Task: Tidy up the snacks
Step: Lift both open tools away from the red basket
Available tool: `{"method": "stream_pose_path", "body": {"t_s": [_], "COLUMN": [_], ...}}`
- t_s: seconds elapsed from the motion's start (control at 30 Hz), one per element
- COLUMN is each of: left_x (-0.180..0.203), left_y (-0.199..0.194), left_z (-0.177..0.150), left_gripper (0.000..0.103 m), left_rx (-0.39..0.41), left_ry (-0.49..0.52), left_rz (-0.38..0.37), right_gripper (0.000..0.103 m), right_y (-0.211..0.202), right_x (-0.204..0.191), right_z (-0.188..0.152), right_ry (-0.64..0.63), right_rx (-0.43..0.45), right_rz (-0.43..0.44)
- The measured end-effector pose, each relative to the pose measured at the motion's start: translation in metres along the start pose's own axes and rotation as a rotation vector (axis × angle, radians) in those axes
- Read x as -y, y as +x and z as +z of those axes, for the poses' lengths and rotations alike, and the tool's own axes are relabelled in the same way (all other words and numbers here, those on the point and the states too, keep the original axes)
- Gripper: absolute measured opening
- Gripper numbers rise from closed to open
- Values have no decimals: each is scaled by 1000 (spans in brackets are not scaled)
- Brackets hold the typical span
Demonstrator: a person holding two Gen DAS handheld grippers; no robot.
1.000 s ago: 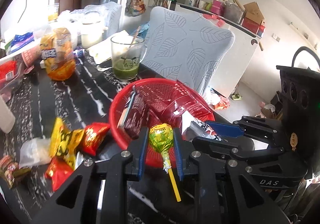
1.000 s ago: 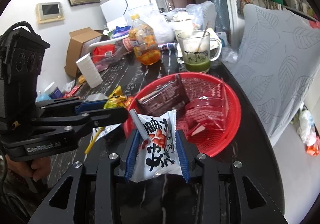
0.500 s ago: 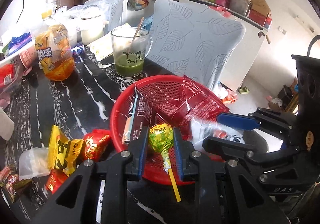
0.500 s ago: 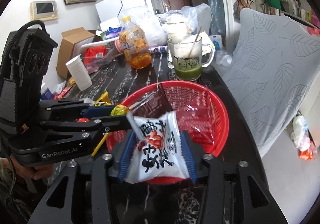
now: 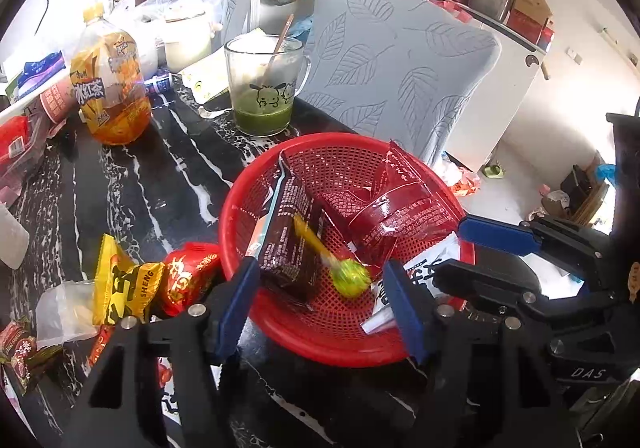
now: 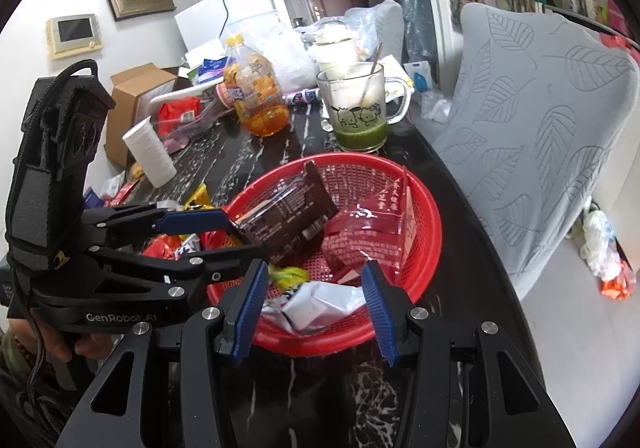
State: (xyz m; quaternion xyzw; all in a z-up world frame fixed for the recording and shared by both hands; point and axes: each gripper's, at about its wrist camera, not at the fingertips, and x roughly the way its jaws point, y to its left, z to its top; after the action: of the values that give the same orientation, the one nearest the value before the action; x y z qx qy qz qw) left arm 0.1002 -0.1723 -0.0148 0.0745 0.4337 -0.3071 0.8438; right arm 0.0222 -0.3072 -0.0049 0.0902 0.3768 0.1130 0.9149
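While my left gripper (image 5: 320, 298) is opening, the green lollipop (image 5: 351, 282) (blurred) lies in the red basket (image 5: 320, 344); my right gripper (image 6: 312, 308) stands apart over the white packet (image 6: 316, 302); bottle (image 5: 110, 95) reads 冰红茶.

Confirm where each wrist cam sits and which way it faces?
Left wrist: on the left hand-held gripper, looking down into the red basket; its jaws are opening, lollipop loose below.
Right wrist: on the right hand-held gripper, facing the basket's other side, white packet below; a hand shows at left.
Shared: basket, glass mug, each other's gripper.
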Motion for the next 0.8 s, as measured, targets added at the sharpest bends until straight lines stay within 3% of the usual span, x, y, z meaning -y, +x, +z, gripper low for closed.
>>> {"method": "stream_pose_path", "body": {"t_s": [0.37, 0.8], "left_x": [-11, -36], "left_y": [-28, -86], "left_z": [-8, -31], "left_gripper": [63, 63], "left_rx": [44, 130], "left_ry": [-57, -165], "left_rz": [42, 206], "right_gripper": [49, 49], "right_y": [-6, -4], "right_x": [-16, -62], "right_z": [6, 18], "right_ry": [-51, -193], "right_rx": [23, 39], "right_rz": [32, 169]}}
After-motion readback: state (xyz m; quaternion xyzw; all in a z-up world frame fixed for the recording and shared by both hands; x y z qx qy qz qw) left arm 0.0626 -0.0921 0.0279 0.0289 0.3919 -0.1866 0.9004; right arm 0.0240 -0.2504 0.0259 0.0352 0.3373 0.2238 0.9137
